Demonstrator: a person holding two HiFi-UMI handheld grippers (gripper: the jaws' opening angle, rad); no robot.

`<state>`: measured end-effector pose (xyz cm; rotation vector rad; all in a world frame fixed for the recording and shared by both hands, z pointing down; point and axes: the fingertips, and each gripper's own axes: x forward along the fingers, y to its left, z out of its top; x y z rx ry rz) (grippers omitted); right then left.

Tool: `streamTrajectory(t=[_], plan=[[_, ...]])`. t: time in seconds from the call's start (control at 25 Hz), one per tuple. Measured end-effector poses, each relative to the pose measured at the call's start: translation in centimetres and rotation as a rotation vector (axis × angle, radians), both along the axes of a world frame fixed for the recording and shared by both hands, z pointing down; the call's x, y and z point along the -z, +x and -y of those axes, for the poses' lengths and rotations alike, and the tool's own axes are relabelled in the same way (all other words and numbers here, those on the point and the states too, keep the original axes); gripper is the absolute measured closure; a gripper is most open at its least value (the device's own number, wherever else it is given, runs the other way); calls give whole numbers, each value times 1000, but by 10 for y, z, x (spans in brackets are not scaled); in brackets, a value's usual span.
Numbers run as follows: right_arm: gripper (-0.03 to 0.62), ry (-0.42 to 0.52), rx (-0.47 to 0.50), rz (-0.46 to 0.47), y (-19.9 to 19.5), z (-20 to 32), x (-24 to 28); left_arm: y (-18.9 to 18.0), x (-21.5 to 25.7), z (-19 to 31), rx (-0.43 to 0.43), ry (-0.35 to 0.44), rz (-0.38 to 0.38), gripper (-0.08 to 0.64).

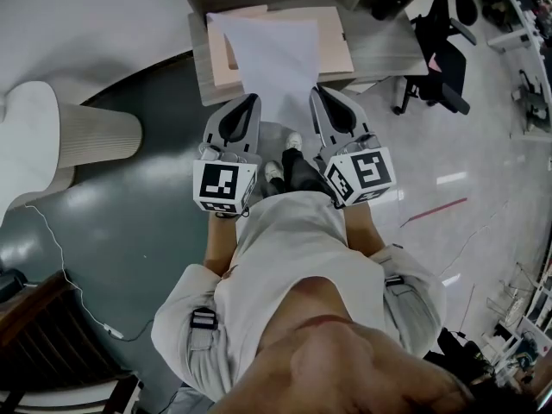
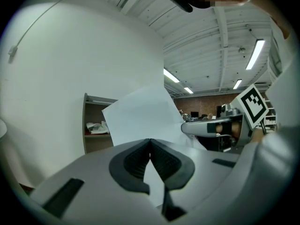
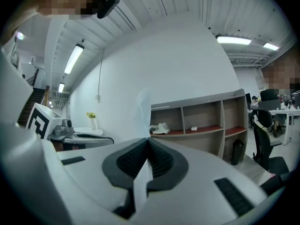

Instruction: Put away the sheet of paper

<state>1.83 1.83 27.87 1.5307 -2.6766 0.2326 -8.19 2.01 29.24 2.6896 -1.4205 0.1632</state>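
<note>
I hold the sheet of paper (image 1: 274,54) by its near edge, one corner in each tool. The left gripper (image 1: 252,102) and the right gripper (image 1: 317,95) sit side by side in front of my body, both pointing forward and nearly level. Each one's jaws are pressed together on the paper, with no gap between the pads. I judge that two corner grips are used because a thin sheet held at one point would droop and fold. Held at both corners it is spread between the tools.

From the head view, the sheet reaches away from me over a grey table (image 1: 388,48) where a beige board (image 1: 335,41) lies. I cannot tell whether its far edge touches the board or hangs above it. A black office chair (image 1: 444,46) stands to the right of the table.

The gripper views add what the head view lacks. The left gripper view shows the broad white face of the sheet rising past the closed pads, with the other tool beside it. The right gripper view sees the sheet almost edge-on, as a thin pale strip running out from the pads. It also shows a wooden shelf unit (image 3: 219,118) with open compartments ahead, a likely place to store the paper.
</note>
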Motion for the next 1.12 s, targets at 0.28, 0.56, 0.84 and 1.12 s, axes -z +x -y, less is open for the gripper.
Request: streamTrajectory(t=[0.28,0.56,0.84,1.12], plan=[[572,9,54,12,-3,39,1,-2,1,32,51,3,15,543],[572,21,98,25,0,80,7,1,9,71,94,16,31,543],[573,31,143,45,13,115,10,16,13,103,128,23,56,543],[572,16,190,69,25,137,6,25,13,120,182,17,78,543]])
